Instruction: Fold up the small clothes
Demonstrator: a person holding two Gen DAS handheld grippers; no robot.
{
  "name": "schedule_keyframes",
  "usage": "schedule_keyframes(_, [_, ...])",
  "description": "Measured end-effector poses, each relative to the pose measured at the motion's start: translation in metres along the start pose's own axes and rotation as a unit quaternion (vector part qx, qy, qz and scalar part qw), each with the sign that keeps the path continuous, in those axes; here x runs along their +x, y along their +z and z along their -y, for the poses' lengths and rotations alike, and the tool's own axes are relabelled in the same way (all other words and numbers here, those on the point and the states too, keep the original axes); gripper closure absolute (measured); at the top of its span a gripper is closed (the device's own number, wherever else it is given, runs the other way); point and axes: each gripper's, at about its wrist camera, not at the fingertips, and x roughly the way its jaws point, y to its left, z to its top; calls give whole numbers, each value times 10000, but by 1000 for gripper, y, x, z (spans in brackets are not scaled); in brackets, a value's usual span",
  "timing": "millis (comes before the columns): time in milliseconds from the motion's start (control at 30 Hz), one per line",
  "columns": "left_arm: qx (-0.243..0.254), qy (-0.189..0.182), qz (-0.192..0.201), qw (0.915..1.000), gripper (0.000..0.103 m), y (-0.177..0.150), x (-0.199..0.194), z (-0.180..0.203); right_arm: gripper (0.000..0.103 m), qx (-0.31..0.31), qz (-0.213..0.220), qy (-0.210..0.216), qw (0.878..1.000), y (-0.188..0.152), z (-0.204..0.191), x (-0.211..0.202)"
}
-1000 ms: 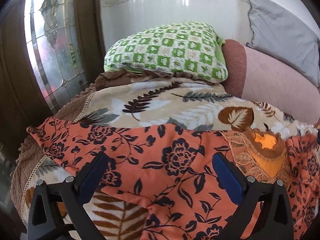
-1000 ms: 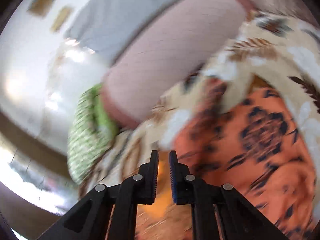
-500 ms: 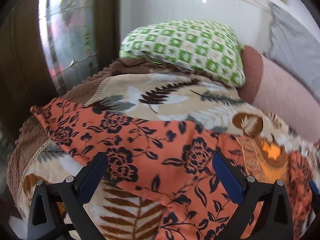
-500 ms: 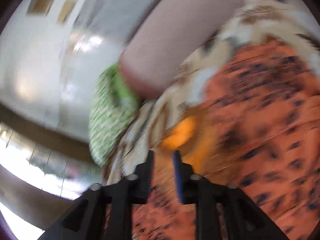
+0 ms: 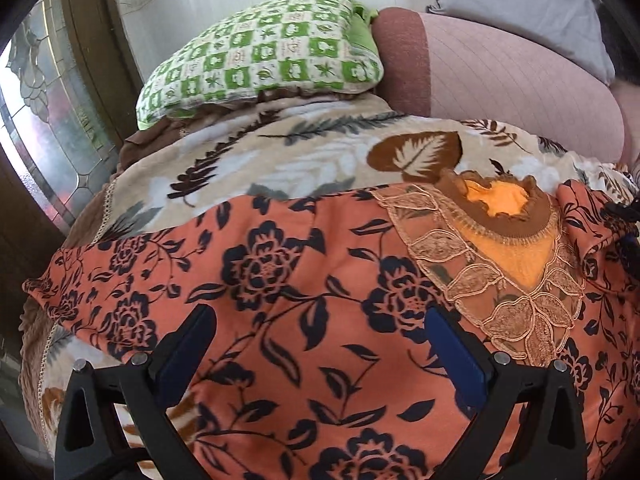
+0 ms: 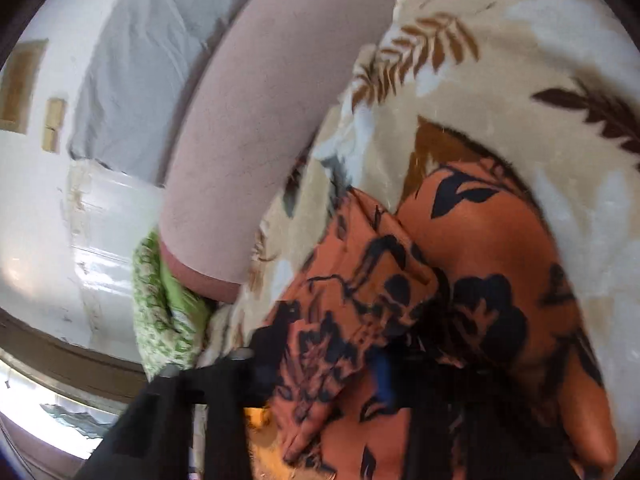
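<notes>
Looking through my left wrist camera, I see the orange floral garment [image 5: 280, 280] spread flat across the leaf-print blanket [image 5: 304, 152] that covers the bed. Its neckline, with a brown ruffled collar [image 5: 500, 200] and a lace yoke [image 5: 500, 292], lies toward the right of that view, near the far edge of the cloth. My left tongs [image 5: 320, 344] hang just above the garment with their jaws spread wide; the blue pads [image 5: 452, 356] have only flat cloth below them and grip nothing.

Behind the blanket sits a green checked pillow [image 5: 264, 60], a pink bolster [image 5: 500, 80] just beside it, and a grey pillow [image 5: 520, 4] leaning against the white wall. A wood-framed window [image 5: 48, 128] with patterned glass fills the left side.

From my right wrist camera the picture is blurred. My right tongs [image 6: 320, 364] are down at the garment's edge, where a bunched fold of orange cloth [image 6: 360, 288] rises between the two fingers. The jaws are closing on that fold; through the blur I cannot tell whether the pads already press it. The pink bolster runs diagonally across the upper part of this view, with the blanket to its right.
</notes>
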Motion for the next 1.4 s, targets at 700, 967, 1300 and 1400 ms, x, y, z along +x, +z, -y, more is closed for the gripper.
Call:
schedule_keyframes(700, [-1167,-30,-180,9930,0,9,1,-98,86,-1370,-3302,1304,9248,-227,-147,72])
schedule_keyframes(967, [-905,-170,-179,9956,0,8,1,-73,12,-1051,-1672,1525,9684,-158,-92,-15])
schedule_keyframes(1300, [-52,205,-1033,9944,0,-8,50,-20,29,-228,-503,1087,9925,-56,-10,-71])
schedule_keyframes(1400, [-291,35,-1110,9934,0,-5,51,-27,46,-139,-693,1,9975,-38,25,-39])
